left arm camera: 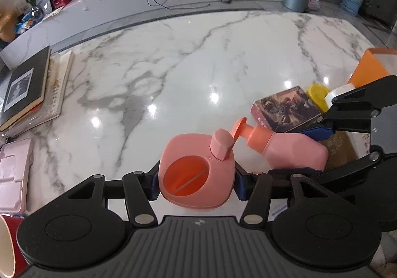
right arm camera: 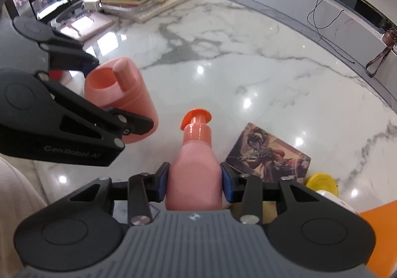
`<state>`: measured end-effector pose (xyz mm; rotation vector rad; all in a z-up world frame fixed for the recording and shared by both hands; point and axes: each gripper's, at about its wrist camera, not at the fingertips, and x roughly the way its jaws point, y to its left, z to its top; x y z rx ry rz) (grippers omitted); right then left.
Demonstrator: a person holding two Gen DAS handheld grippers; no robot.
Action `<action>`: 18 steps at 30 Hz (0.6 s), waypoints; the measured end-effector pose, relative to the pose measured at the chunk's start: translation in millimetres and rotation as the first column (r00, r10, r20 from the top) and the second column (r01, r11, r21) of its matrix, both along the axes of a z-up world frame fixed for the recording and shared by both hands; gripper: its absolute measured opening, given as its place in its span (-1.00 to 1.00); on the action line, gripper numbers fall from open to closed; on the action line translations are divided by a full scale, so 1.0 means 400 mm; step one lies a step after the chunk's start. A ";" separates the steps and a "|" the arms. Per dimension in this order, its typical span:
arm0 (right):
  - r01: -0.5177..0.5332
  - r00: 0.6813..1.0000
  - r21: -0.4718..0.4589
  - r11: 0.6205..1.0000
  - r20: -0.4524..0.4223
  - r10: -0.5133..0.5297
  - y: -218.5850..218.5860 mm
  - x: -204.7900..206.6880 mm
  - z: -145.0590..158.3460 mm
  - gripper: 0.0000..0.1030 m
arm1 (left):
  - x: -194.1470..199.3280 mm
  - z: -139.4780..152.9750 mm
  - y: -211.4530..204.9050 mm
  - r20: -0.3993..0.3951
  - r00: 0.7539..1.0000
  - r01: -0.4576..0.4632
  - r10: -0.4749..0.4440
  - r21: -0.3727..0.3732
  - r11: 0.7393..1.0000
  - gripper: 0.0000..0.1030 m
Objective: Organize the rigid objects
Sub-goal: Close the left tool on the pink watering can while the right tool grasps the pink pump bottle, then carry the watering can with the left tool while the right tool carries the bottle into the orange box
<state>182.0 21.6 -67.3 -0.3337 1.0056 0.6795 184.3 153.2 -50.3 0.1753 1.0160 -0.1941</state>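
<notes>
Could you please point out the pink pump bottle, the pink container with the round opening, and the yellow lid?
pink pump bottle point(right arm camera: 194, 178): right wrist view, its body.
pink container point(left arm camera: 218, 169): left wrist view, its top face beside the opening.
yellow lid point(left arm camera: 317, 94): left wrist view, its top.

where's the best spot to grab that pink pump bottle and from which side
Grip the pink pump bottle across its broad body below the orange collar, coming from behind its base along its length. The body offers two opposite sides, while the pump head is narrow. The right gripper already clamps it this way.
</notes>
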 end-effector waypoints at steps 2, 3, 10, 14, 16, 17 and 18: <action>0.001 1.000 0.012 1.000 0.015 -0.002 -0.009 -0.010 0.023 -0.17 | -0.008 0.016 -0.001 0.007 1.000 -0.008 0.008 -0.016 1.000 0.22; -0.001 1.000 0.015 1.000 0.026 0.000 -0.013 -0.016 0.035 -0.17 | -0.013 0.024 -0.003 0.012 1.000 -0.011 0.011 -0.018 1.000 0.22; 0.025 0.995 0.060 0.998 0.098 -0.031 -0.082 -0.054 0.130 -0.17 | -0.048 0.094 -0.028 0.054 0.997 -0.057 0.059 -0.028 0.998 0.22; 0.057 0.988 0.094 0.994 0.137 -0.070 -0.149 -0.077 0.187 -0.17 | -0.076 0.141 -0.065 0.090 0.994 -0.046 0.053 -0.073 0.996 0.22; 0.070 0.983 0.102 0.992 0.161 -0.086 -0.191 -0.089 0.217 -0.17 | -0.086 0.167 -0.092 0.108 0.993 -0.028 0.038 -0.094 0.995 0.22; 0.077 0.981 0.107 0.991 0.172 -0.095 -0.214 -0.095 0.233 -0.17 | -0.089 0.179 -0.107 0.114 0.993 -0.019 0.031 -0.101 0.995 0.22; 0.086 0.978 0.112 0.990 0.181 -0.105 -0.234 -0.099 0.246 -0.17 | -0.091 0.190 -0.124 0.119 0.993 -0.008 0.020 -0.106 0.994 0.22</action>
